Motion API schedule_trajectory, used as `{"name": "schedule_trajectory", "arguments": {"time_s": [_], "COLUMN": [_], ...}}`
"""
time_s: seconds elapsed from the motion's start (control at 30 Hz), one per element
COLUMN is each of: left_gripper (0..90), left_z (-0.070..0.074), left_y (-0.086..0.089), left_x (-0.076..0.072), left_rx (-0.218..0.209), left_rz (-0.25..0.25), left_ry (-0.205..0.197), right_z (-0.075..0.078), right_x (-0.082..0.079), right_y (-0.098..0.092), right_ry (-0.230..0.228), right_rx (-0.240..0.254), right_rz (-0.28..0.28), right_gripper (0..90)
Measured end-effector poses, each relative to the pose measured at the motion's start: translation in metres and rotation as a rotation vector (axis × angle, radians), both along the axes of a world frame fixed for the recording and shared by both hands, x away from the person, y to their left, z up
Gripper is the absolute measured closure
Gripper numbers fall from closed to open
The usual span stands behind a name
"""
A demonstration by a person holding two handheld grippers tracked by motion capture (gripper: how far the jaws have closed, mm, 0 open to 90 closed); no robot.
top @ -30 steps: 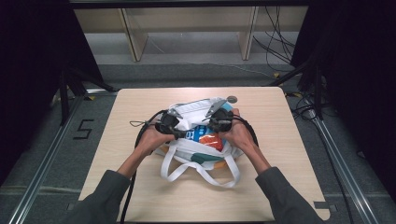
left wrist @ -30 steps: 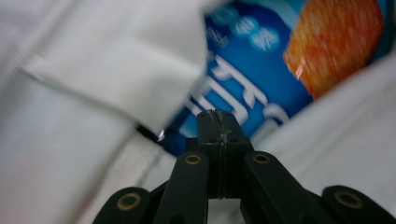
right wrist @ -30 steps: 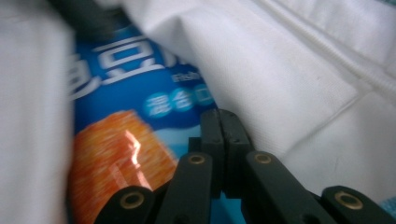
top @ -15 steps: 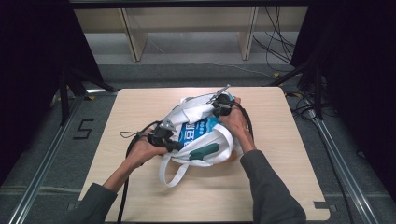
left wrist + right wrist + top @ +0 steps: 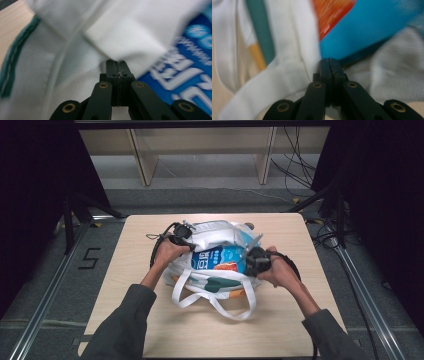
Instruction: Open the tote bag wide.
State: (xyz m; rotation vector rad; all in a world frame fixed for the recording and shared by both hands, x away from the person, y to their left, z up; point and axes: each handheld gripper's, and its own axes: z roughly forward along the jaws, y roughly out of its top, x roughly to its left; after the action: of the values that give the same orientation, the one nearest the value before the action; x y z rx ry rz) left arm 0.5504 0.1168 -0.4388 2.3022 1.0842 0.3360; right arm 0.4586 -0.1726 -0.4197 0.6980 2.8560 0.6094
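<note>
My white tote bag (image 5: pixel 215 270) lies near the middle of the bench (image 5: pixel 130 285), its long strap (image 5: pixel 220 302) looped toward me on the wood. A blue packet (image 5: pixel 220 257) with an orange patch shows inside its mouth. My left tongs (image 5: pixel 117 67) are pressed together on the bag's white fabric beside the blue printing, at the far left edge of the opening. My right tongs (image 5: pixel 329 65) are pressed together as well, pinching white cloth at the right edge, just below the packet's blue and orange face.
</note>
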Motion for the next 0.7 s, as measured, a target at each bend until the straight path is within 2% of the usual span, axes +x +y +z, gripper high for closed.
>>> {"name": "schedule_trajectory", "arguments": {"time_s": [0.03, 0.07, 0.1, 0.13, 0.17, 0.23, 0.3, 0.37, 0.4, 0.43, 0.47, 0.5, 0.53, 0.57, 0.6, 0.63, 0.67, 0.7], "left_gripper": [89.6, 89.6, 89.6, 89.6, 89.5, 89.4, 89.1, 87.5, 87.2, 87.0, 86.8, 86.8, 86.9, 87.0, 86.9, 87.0, 87.7, 88.8], "left_z": [-0.003, -0.006, -0.006, -0.005, -0.001, 0.008, 0.017, 0.021, 0.028, 0.028, 0.033, 0.036, 0.036, 0.038, 0.037, 0.033, 0.033, 0.021], "left_y": [0.004, 0.007, 0.006, 0.003, 0.001, -0.001, -0.001, 0.000, 0.005, 0.005, 0.011, 0.016, 0.016, 0.021, 0.032, 0.038, 0.038, 0.048], "left_x": [0.002, 0.004, 0.003, 0.001, -0.003, -0.011, -0.019, -0.023, -0.028, -0.028, -0.031, -0.031, -0.031, -0.031, -0.029, -0.028, -0.028, -0.025], "left_rx": [-0.030, -0.066, -0.061, -0.032, -0.009, -0.026, -0.028, -0.019, -0.041, -0.041, -0.070, -0.078, -0.078, -0.083, -0.084, -0.063, -0.063, -0.057], "left_rz": [0.015, 0.029, 0.025, 0.016, 0.001, -0.032, -0.065, -0.079, -0.089, -0.089, -0.084, -0.073, -0.073, -0.059, -0.029, -0.011, -0.011, 0.016], "left_ry": [0.001, 0.018, 0.015, -0.013, -0.023, -0.039, -0.065, -0.079, -0.088, -0.088, -0.103, -0.112, -0.112, -0.130, -0.136, -0.134, -0.134, -0.095], "right_z": [-0.012, -0.018, -0.022, -0.022, -0.020, -0.016, -0.007, 0.006, 0.011, 0.021, 0.027, 0.031, 0.031, 0.035, 0.032, 0.028, 0.028, 0.011], "right_x": [-0.007, -0.012, -0.018, -0.018, -0.019, -0.020, -0.019, -0.015, -0.011, -0.006, 0.000, 0.005, 0.005, 0.026, 0.037, 0.046, 0.046, 0.063], "right_y": [-0.007, -0.010, -0.016, -0.019, -0.020, -0.018, -0.020, -0.023, -0.026, -0.026, -0.024, -0.022, -0.022, -0.016, -0.014, -0.012, -0.012, -0.010], "right_ry": [0.019, 0.027, 0.036, 0.021, 0.012, -0.017, -0.082, -0.179, -0.206, -0.229, -0.284, -0.307, -0.307, -0.343, -0.350, -0.329, -0.329, -0.314], "right_rx": [0.003, 0.015, 0.059, 0.078, 0.085, 0.098, 0.134, 0.239, 0.301, 0.362, 0.390, 0.391, 0.391, 0.320, 0.298, 0.260, 0.260, 0.196], "right_rz": [0.029, 0.016, -0.015, -0.018, -0.023, -0.026, -0.025, -0.068, -0.067, -0.075, -0.089, -0.097, -0.097, -0.124, -0.140, -0.154, -0.154, -0.209], "right_gripper": [90.0, 90.0, 90.0, 90.0, 90.0, 90.0, 90.0, 88.3, 88.3, 88.4, 89.5, 90.0, 90.0, 90.0, 90.0, 90.0, 90.0, 90.0]}}
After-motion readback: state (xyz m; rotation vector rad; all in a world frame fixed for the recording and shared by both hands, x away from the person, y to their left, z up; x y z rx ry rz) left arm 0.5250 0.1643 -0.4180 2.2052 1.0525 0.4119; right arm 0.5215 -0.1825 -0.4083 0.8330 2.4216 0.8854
